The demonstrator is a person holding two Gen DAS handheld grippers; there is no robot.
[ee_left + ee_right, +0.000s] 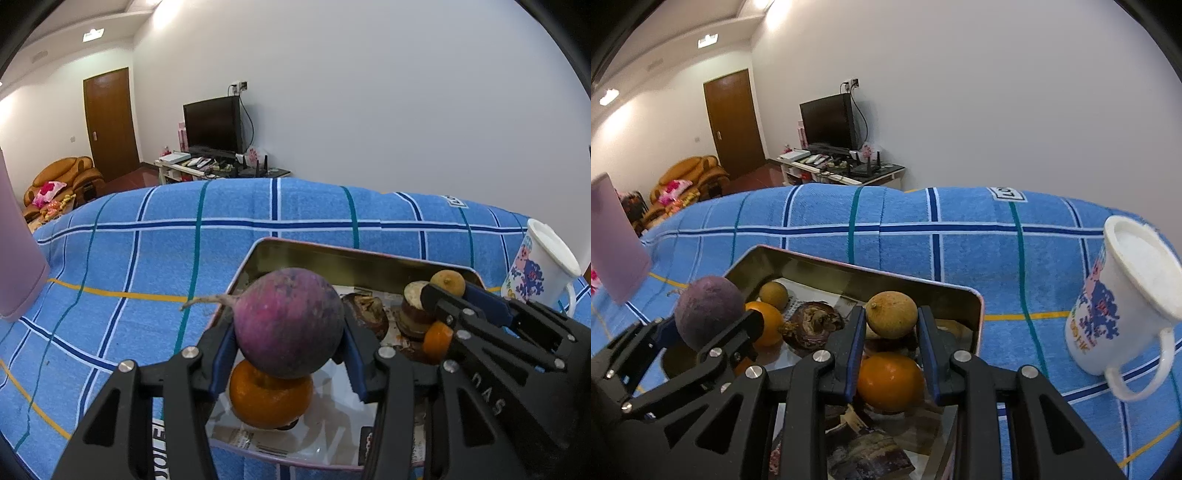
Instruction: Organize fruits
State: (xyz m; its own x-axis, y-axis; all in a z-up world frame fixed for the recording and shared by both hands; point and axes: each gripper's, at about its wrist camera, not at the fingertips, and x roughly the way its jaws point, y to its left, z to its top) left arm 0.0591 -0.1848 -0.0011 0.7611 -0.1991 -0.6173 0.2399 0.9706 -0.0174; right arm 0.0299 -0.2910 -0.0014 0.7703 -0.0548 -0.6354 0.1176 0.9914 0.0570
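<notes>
- Your left gripper point(290, 341) is clamped on a purple radish point(290, 325), its blue pads pressing both sides and the root tail pointing off to its left.
- Directly under that radish an orange point(270, 397) sits on the floor of the metal tin point(332, 254).
- Your right gripper point(891, 325) is clenched on a small tan fruit point(892, 314), with a second orange point(891, 382) below it inside the tin.
- Between your two tools a dark, shrivelled fruit point(814, 323) lies in the tin.
- The tin rests on a blue plaid towel point(147, 251) covering the whole surface ahead of you.
- Right of your right gripper, a white printed mug point(1123, 306) stands on the towel, apart from the tin.
- Far left of your left gripper a pink container point(18, 251) stands on the towel.
- Beyond the surface: a white wall, a dark television point(212, 123) on a low stand, a brown door point(109, 120) and an orange armchair point(62, 177).
</notes>
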